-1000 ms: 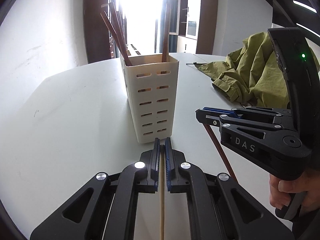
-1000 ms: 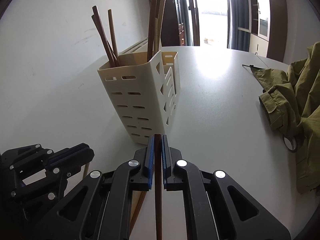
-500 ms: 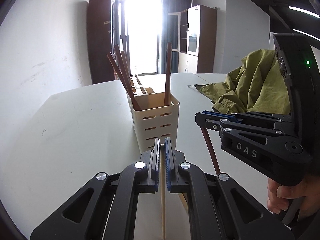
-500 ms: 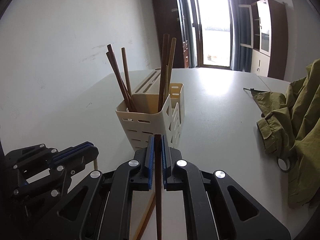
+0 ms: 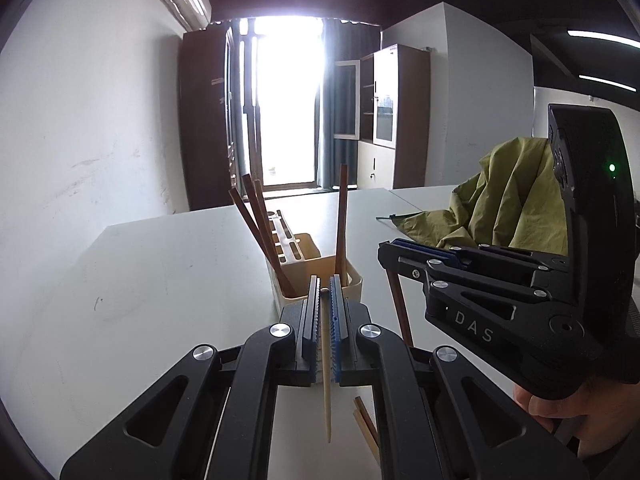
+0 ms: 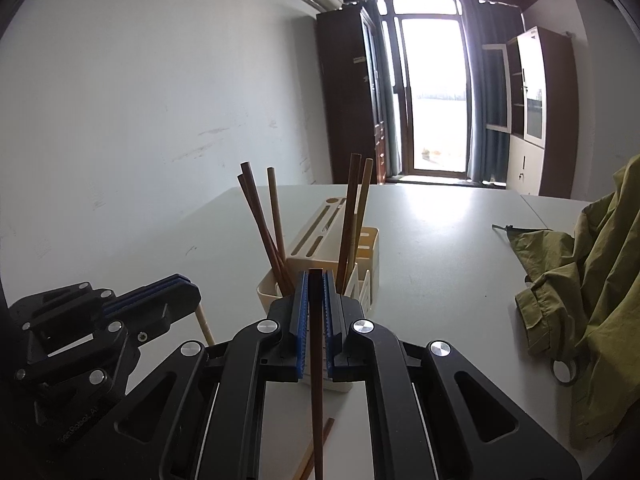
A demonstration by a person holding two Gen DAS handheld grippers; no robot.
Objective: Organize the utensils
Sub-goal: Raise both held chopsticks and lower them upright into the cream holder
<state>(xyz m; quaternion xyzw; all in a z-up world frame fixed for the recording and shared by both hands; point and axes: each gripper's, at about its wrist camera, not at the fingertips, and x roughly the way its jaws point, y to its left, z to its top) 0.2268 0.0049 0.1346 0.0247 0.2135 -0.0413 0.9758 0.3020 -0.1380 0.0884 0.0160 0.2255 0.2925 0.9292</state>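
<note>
A cream slotted utensil holder (image 5: 352,284) (image 6: 362,280) stands on the white table with several brown chopsticks (image 5: 260,236) (image 6: 260,220) leaning in it. My left gripper (image 5: 325,280) is shut on a pale chopstick (image 5: 327,380), held upright just in front of and above the holder. My right gripper (image 6: 315,274) is shut on a dark brown chopstick (image 6: 317,380), also raised beside the holder. The right gripper shows in the left wrist view (image 5: 386,246), and the left gripper shows in the right wrist view (image 6: 192,292). Loose chopsticks (image 5: 366,424) (image 6: 316,448) lie on the table below.
A green jacket (image 5: 500,208) (image 6: 592,300) is heaped on the right of the table (image 5: 160,280). A cream knife-block part (image 6: 320,228) sits behind the holder. A white wall runs along the left, with a bright doorway and cabinets at the back.
Both grippers have risen with their chopsticks, so the holder now sits lower in view and its open top shows. The grips have not changed.
</note>
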